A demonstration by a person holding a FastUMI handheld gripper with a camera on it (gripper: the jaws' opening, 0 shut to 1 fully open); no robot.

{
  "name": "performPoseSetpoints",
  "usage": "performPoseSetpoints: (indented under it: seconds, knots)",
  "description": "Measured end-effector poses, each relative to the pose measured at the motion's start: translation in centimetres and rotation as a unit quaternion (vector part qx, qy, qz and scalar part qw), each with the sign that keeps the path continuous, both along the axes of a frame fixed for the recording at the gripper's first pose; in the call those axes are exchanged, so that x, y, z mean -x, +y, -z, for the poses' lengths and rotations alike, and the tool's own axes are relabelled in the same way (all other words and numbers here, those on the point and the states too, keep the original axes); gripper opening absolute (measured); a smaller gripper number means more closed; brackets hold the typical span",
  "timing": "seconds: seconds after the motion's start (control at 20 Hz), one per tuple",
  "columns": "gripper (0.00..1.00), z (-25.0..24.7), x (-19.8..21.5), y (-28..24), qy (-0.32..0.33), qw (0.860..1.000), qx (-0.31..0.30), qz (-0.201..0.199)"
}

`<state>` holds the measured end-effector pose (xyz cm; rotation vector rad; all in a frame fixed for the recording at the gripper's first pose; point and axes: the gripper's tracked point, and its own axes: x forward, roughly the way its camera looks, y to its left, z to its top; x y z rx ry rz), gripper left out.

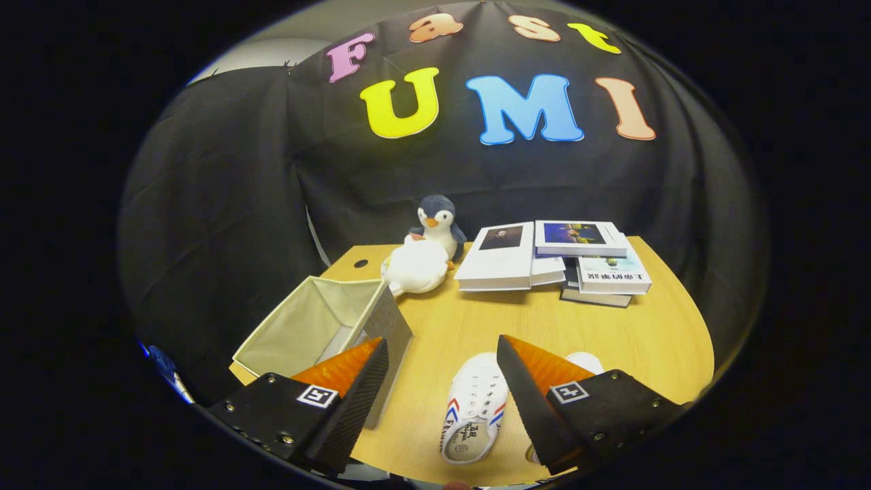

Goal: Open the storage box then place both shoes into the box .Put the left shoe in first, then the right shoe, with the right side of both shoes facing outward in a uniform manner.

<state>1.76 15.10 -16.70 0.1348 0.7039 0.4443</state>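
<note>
A grey fabric storage box [320, 323] stands open on the wooden table [612, 333], to the left, partly behind the left finger [354, 395]. A white canvas shoe [476, 408] with red and blue stripes lies between the two fingers, nearer the right one, its toe pointing away. A second white shoe [585, 362] peeks out behind the right finger [537, 391], mostly hidden. My gripper [442, 350] is open and hovers above the table, holding nothing.
A plush penguin [439, 228] and a white plush toy [414, 267] sit beyond the box. Several books [551, 262] are stacked at the table's far right. The table's curved edge runs on the right.
</note>
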Motion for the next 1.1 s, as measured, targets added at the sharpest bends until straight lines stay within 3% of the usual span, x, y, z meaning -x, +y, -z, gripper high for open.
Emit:
performPoseSetpoints:
  seconds: [0.8,1.1]
  knots:
    - [0.98,12.9,3.1,-4.1,0.135,0.987,0.086,-0.015]
    - [0.98,15.5,3.8,-4.0,0.194,0.978,0.077,-0.011]
